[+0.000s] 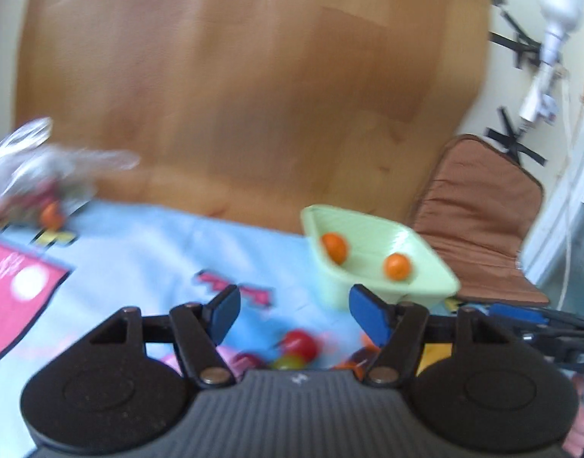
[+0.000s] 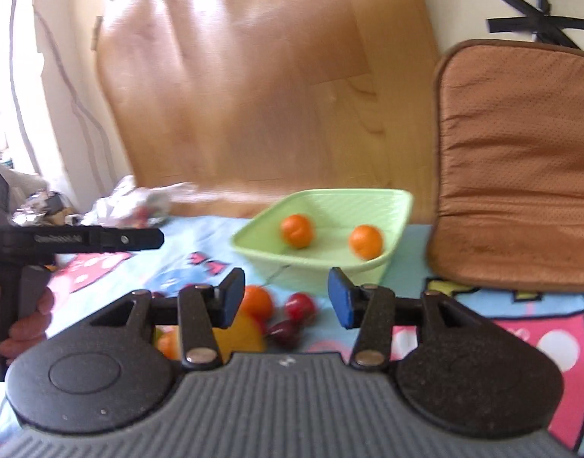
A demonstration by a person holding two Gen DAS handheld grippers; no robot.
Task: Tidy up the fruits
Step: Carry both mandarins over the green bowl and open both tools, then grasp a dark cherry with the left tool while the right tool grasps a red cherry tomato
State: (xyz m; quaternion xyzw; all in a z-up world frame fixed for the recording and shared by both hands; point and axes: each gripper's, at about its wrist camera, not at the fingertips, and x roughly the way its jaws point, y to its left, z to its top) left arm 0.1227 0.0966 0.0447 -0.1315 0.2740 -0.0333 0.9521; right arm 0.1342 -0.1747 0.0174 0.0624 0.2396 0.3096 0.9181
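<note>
Left wrist view:
- The left gripper [image 1: 294,315] hangs with its jaws spread wide and nothing between its blue pads [image 1: 225,311].
- A pale green basket [image 1: 437,267] sits on the light blue patterned cloth [image 1: 147,252], ahead and to the right of the gripper.
- Two oranges lie inside it, well apart: the left orange [image 1: 334,246] near the back wall, the right orange [image 1: 397,266] closer to the front rim.
- A red fruit [image 1: 300,343] and a greenish fruit [image 1: 288,362] lie on the cloth just below the open jaws, partly hidden by the gripper body.
- A crumpled clear plastic bag [image 1: 36,164] lies at the far left, blurred, with a small orange fruit [image 1: 50,215] at its lower edge.
- A brown cushion [image 1: 479,229] leans behind the basket on the right.

Right wrist view:
- The right gripper [image 2: 287,297] is likewise open and holds nothing.
- The basket [image 2: 383,267] stands straight ahead with both oranges inside.
- In front of it on the cloth lie a loose orange [image 2: 257,302], a red fruit, a dark red fruit [image 2: 286,332] and a yellow fruit [image 2: 238,337], bunched together near the left finger.
- The other gripper's black body [image 2: 82,238] reaches in from the left.
</note>
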